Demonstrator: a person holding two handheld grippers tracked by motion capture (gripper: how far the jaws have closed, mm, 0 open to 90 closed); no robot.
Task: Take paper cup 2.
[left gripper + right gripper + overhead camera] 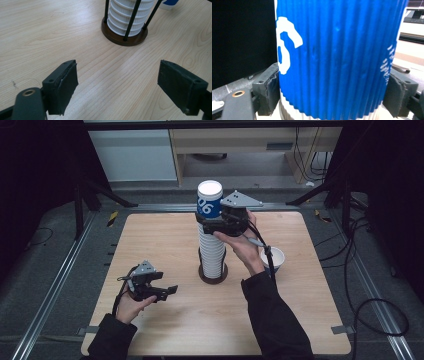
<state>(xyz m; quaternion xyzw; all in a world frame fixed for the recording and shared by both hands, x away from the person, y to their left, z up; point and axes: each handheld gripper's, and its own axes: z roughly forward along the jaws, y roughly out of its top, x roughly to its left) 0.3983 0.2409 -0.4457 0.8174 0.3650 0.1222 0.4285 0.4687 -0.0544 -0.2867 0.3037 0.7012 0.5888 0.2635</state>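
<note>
The right gripper [216,222] pinched the blue ribbed paper cup [209,200] atop the tall white cup stack [212,252] in its dark wire holder [214,274], risking lifting nested cups too, while the left gripper [167,291] waited spread.

Cup stack [212,247] blocks centre; bowl [273,258] right; front open

Black sleeves [280,320]; black tongs [172,290], grey three-cornered plates, trailing black cables.

Ribbed blue paper cup [337,55], matt pale wood-grain table [50,37], worn black claw pads [66,85]
</note>
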